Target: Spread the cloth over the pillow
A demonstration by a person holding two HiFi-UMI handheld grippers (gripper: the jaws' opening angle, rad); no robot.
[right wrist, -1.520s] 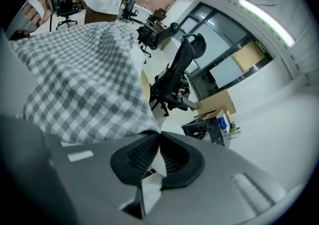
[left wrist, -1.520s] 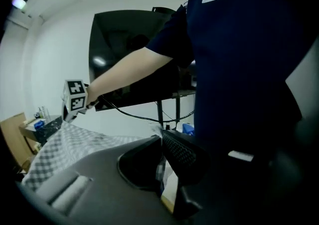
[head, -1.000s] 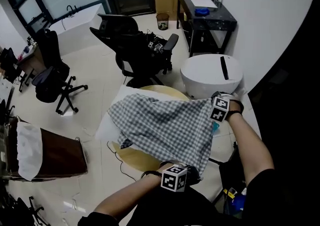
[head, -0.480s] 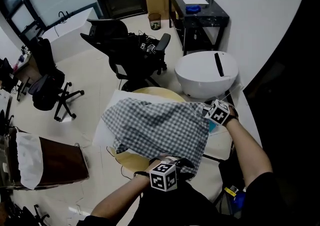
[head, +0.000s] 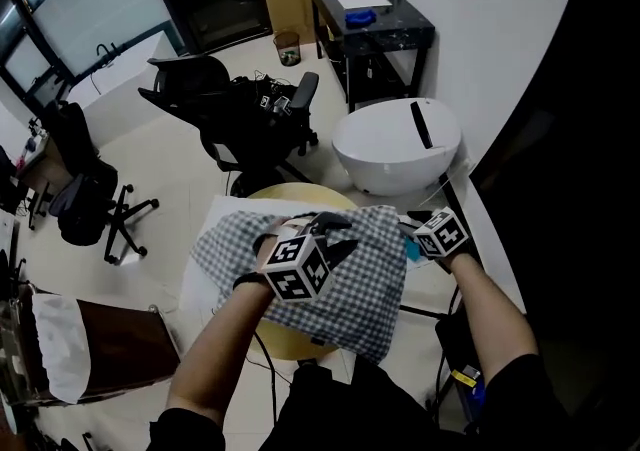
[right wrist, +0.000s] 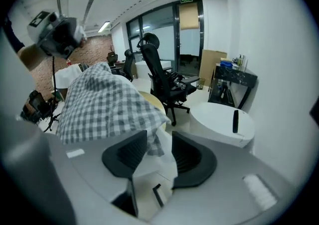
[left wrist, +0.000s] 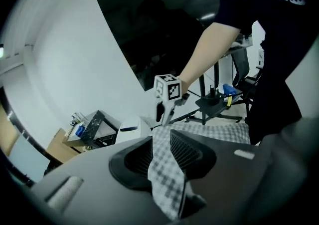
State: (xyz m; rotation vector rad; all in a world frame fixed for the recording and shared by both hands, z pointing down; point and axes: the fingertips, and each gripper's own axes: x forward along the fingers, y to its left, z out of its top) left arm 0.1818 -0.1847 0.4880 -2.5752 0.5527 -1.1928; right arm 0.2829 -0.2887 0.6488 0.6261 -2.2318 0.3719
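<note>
A grey-and-white checked cloth (head: 345, 284) lies over a white pillow (head: 225, 207) on a round wooden table. My left gripper (head: 325, 227) is over the cloth's middle. In the left gripper view its jaws (left wrist: 162, 141) have just been opening, and a bunched strip of cloth (left wrist: 167, 174) still fills the narrow gap, touching both pads. My right gripper (head: 418, 231) is at the cloth's right edge. Its jaws (right wrist: 160, 141) have just been opening and stand apart. A cloth corner (right wrist: 152, 139) hangs loose by the left pad, with the white pillow (right wrist: 149, 179) showing below.
The wooden table (head: 285, 344) sticks out under the cloth at the near side. A white round pod (head: 395, 144) stands just behind it. Black office chairs (head: 250, 114) (head: 80, 209), a black desk (head: 370, 24) and a brown box (head: 110, 339) surround the table.
My left gripper has moved from the cloth's near edge up and over its middle. The right gripper has rolled, and its jaws have parted and let go of the cloth's corner.
</note>
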